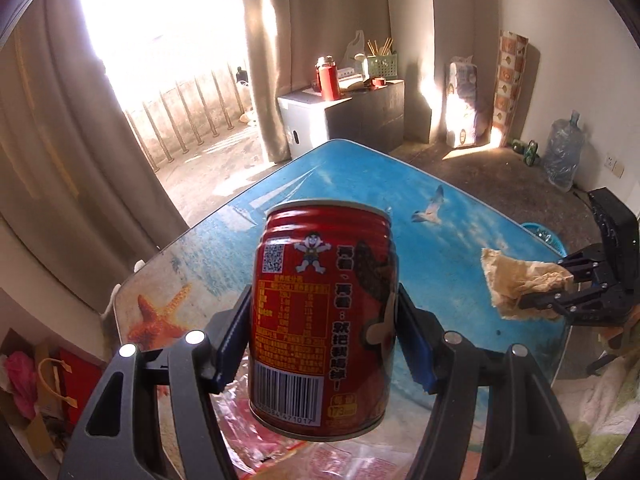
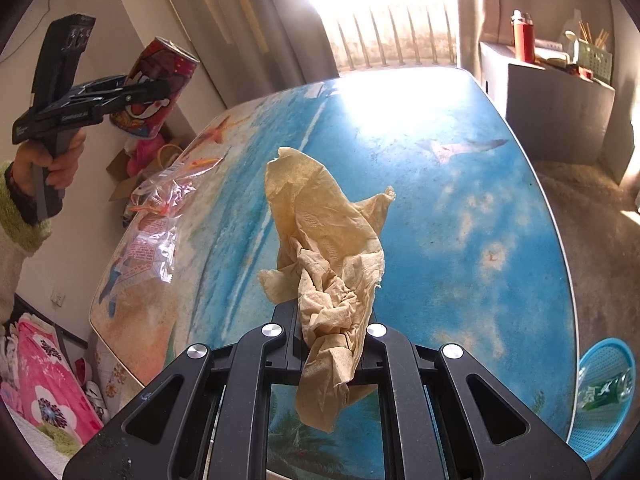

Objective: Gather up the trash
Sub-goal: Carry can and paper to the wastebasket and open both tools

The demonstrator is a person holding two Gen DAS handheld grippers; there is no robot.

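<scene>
Red printed drink can (image 1: pixel 324 320) gripped between left gripper (image 1: pixel 324 344) pads, lifted off blue beach-print table (image 1: pixel 360 184). Right gripper (image 2: pixel 332 344) pinched tight on crumpled tan paper napkin (image 2: pixel 328 264). Blue mesh basket (image 2: pixel 608 384) near right.

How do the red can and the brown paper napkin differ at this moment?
The red can is rigid, printed and keeps its cylinder shape; the brown napkin is plain, soft and crumpled. The can sits between widely spread fingers of the left gripper; the napkin is pinched in the nearly closed right gripper. Both are held clear of the table.
</scene>
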